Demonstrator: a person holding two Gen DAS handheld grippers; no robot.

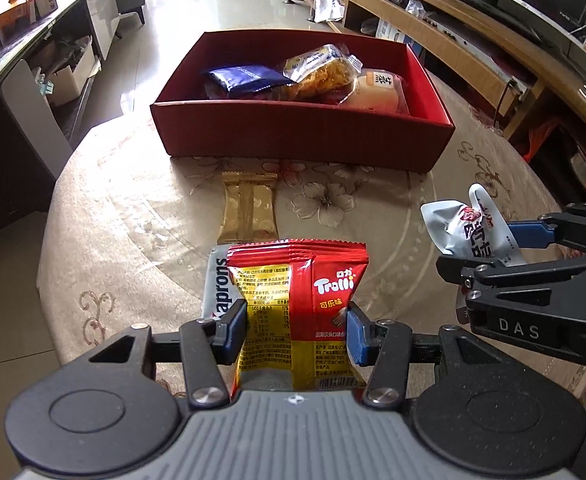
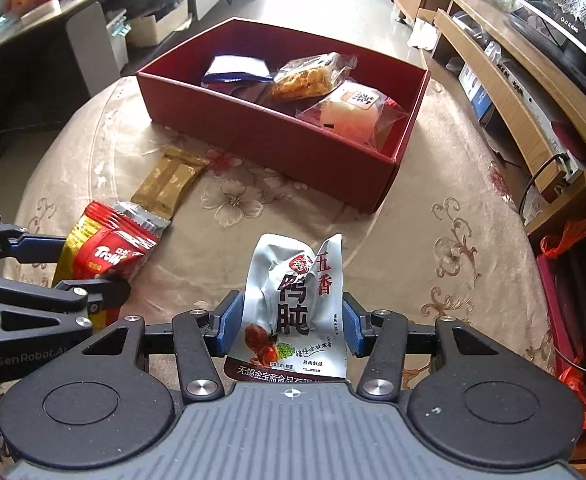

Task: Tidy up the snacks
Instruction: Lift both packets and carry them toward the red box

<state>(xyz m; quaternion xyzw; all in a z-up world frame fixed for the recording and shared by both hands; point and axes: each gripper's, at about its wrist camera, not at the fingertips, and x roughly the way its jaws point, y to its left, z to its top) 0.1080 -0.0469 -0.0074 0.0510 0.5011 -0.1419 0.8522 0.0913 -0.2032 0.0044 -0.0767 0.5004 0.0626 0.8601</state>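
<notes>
**Two packets in hand, red box waiting**

The left gripper (image 1: pixel 293 330) is clamped on a red Trolli packet (image 1: pixel 299 300), its blue pads pinching the bag across its middle, above a table (image 1: pixel 133 208) spread with a floral cloth. The right gripper (image 2: pixel 289 326) grips a silver pouch (image 2: pixel 293 300) the same way, at the sides. Ahead stands the open red box (image 1: pixel 301 136), with a blue packet (image 1: pixel 249 78), a clear-wrapped cake (image 1: pixel 325 72) and a pale bun (image 1: pixel 377 92) inside. A gold bar (image 1: pixel 249 212) lies on the table just before the box, and a grey packet (image 1: pixel 217 284) shows behind the Trolli bag.

Both held packets look light, soft and crinkly, their foil likely slippery; a hold across the filled middle seems safer than one at the thin sealed edge. The flat gold bar may need taking by its long sides.
</notes>
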